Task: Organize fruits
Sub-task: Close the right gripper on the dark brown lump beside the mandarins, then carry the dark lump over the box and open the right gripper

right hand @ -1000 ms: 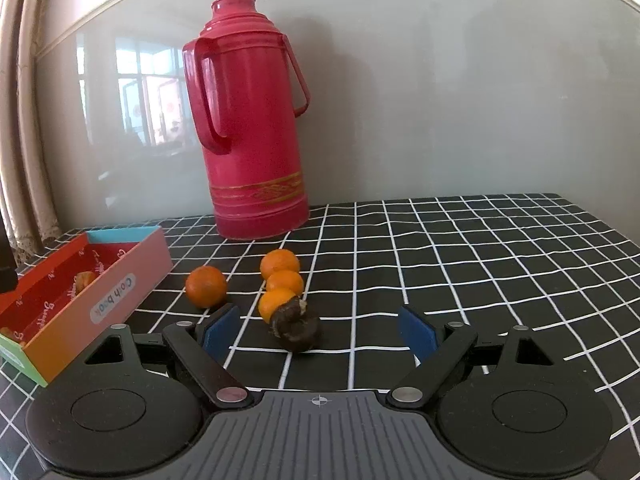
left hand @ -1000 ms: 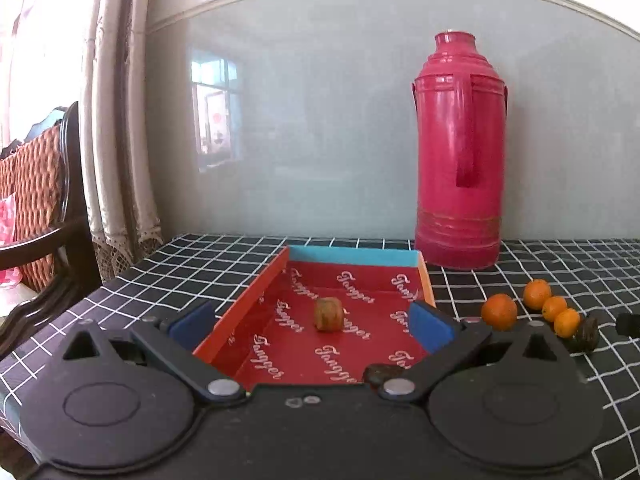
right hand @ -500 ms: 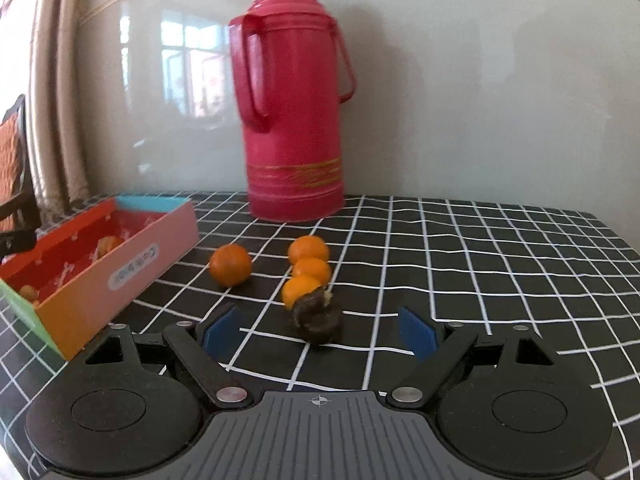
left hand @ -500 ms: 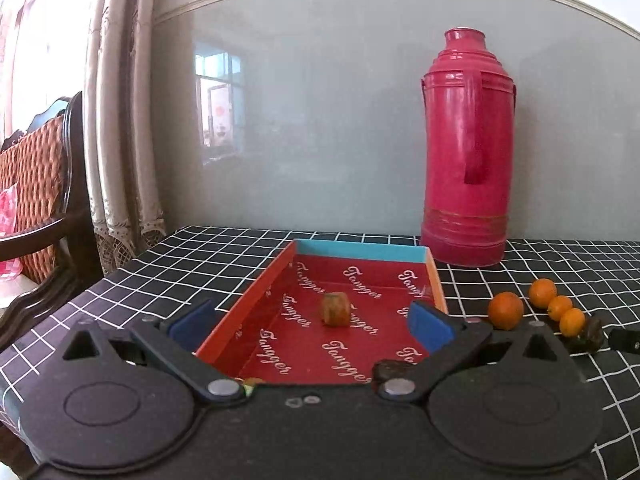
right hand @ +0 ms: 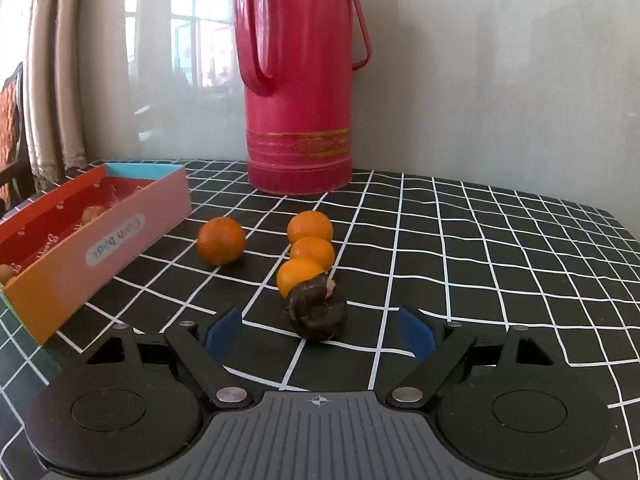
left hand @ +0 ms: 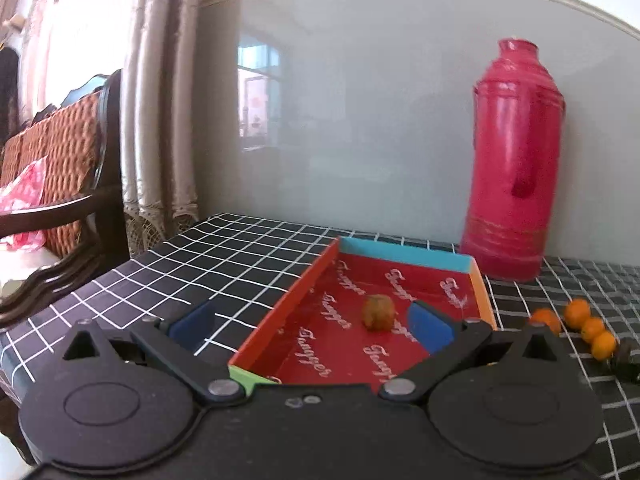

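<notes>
Right gripper [right hand: 318, 330] wide but closing around dark shrivelled fruit [right hand: 316, 310], pads not touching; 4 oranges [right hand: 311, 251] at 12 o'clock. Left gripper [left hand: 310, 322] wide, empty, over box [left hand: 408, 252].

Left wrist view: you look low over the checked tablecloth [left hand: 240, 256], forward along the left gripper [left hand: 310, 322], close above the red tray [left hand: 348, 344]; it faces the grey wall panel [left hand: 360, 140], curtain and chair at left. Right wrist view: you look from farther right, also toward that wall, tilted down more steeply, with the right gripper [right hand: 320, 330] in the foreground. Shared ground: the red thermos [right hand: 298, 80], the tray, and the row of oranges [right hand: 310, 248] with the dark fruit [right hand: 316, 310], far right in the left view, centre and near in the right view.
</notes>
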Demonstrator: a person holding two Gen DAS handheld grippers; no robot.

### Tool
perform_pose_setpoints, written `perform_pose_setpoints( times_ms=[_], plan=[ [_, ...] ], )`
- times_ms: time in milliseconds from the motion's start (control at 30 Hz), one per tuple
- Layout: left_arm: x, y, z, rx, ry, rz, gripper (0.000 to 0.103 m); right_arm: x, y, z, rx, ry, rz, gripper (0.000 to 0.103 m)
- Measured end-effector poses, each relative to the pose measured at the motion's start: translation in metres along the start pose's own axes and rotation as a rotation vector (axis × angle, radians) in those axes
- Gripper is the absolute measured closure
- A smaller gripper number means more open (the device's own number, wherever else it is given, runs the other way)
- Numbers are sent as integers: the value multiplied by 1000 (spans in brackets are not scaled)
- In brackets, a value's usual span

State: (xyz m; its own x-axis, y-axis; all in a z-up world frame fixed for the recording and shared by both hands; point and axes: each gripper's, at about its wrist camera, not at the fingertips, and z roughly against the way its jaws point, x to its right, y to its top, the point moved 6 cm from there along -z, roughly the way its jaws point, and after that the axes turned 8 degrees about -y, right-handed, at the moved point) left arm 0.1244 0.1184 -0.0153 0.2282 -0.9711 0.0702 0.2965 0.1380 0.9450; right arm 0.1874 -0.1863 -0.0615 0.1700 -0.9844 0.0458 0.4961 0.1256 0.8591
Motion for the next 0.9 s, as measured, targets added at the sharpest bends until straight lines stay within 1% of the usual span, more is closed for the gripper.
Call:
perform_pose_setpoints(
  times_ms=[33,67,300,333,367,400,433,700,900],
  plan=[
    [-3,1,0,0,0,13,6,0,1,-2,-3,2,-2,31],
    [-4,1,-1,-2,-2,21,6,1,1,-4,-12,7,-5,38],
    [-13,0,-4,-13,0,51,6,2,2,-14,-40,13,-4,42],
    [-14,-1,-4,-17,-2,53,6,2,2,-15,-44,13,-3,46],
    [-14,-1,-4,-18,-3,53,6,2,2,-17,-50,14,-1,56],
    [-14,-1,-4,-20,-3,51,6,2,1,-18,-60,18,3,63],
    [-14,-1,-5,-21,-2,48,6,1,0,-20,-67,23,7,65],
    [-19,-1,-4,-22,0,61,6,-4,4,-11,-29,7,22,65],
    [-28,-1,-1,-20,15,66,6,-16,18,0,27,24,10,65]
  ],
)
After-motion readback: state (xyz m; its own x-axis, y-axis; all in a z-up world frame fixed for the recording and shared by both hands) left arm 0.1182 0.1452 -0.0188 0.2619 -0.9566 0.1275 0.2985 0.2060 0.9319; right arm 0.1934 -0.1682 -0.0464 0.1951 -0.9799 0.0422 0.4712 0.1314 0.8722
